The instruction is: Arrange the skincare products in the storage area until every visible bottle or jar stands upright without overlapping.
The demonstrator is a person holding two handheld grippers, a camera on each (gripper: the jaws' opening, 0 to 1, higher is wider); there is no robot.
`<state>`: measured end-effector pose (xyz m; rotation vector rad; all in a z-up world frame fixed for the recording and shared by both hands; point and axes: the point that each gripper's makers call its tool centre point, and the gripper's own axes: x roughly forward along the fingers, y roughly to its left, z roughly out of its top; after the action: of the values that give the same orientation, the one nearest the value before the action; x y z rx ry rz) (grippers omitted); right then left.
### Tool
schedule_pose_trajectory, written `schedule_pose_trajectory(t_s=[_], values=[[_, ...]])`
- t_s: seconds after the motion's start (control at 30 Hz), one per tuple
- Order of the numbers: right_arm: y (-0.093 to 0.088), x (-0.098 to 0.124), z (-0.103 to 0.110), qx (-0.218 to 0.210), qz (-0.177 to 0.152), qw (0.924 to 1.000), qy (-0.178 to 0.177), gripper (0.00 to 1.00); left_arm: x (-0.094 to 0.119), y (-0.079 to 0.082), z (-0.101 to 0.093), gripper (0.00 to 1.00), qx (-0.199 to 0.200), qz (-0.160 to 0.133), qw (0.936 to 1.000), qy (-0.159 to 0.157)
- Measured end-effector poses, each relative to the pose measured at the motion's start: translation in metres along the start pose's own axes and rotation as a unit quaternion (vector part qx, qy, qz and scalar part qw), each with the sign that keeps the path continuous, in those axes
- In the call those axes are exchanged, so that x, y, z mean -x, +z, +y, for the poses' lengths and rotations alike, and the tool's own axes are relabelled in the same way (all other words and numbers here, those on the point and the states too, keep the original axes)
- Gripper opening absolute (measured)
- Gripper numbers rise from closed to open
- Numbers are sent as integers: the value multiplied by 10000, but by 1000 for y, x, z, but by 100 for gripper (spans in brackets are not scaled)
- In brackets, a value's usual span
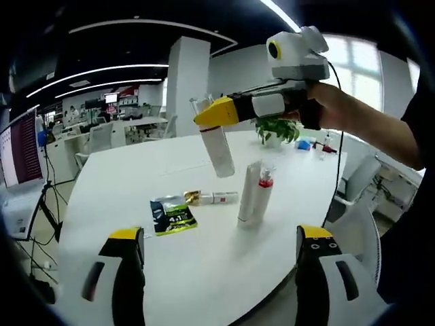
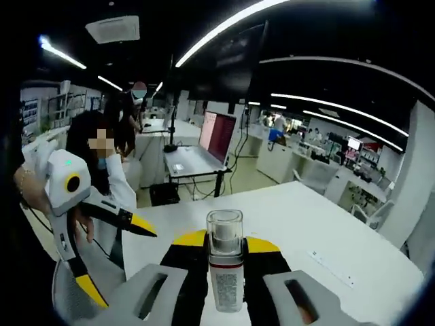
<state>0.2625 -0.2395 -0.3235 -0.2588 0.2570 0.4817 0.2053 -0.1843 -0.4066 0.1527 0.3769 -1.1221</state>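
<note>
Open-plan office, white desks (image 1: 129, 125), monitor (image 2: 221, 136), ceiling strip lights (image 2: 224, 27)

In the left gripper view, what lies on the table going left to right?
Dark sachet → small tube lying flat → two upright bottles, close together → potted plant at the far edge. The clear-capped bottle in the right gripper hangs above the table, so it is left out.

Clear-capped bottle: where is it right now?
The clear-capped bottle is clamped in the right gripper, held in the air above the white table. In the left gripper view it hangs tilted, up and left of the two upright bottles.
</note>
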Motion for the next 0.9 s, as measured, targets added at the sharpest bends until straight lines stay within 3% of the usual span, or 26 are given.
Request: schedule_pose_trajectory(t_s=[0.1,0.33,0.5,0.7,0.8,0.9], values=[[1,13,1,-62,-198,9994,-271,10,-3,9,-4,81,-18,-75,10000,10],[-2,38,11,-1023,-701,9910,-502,10,-5,28,-21,75,-173,-234,9996,-33],[2,60,17,-1886,-1379,9686,-849,10,-6,30,-33,66,-142,-289,9994,-95],[-3,67,39,-1996,-1380,9674,-729,10,-5,30,-41,61,-114,-355,9992,-153],[-2,69,48,-2258,-1448,9613,-628,10,-5,33,-44,57,-152,-408,9989,-160],[-1,71,54,-2267,-1491,9601,-672,10,-5,35,-48,53,-216,-449,9986,-202]])
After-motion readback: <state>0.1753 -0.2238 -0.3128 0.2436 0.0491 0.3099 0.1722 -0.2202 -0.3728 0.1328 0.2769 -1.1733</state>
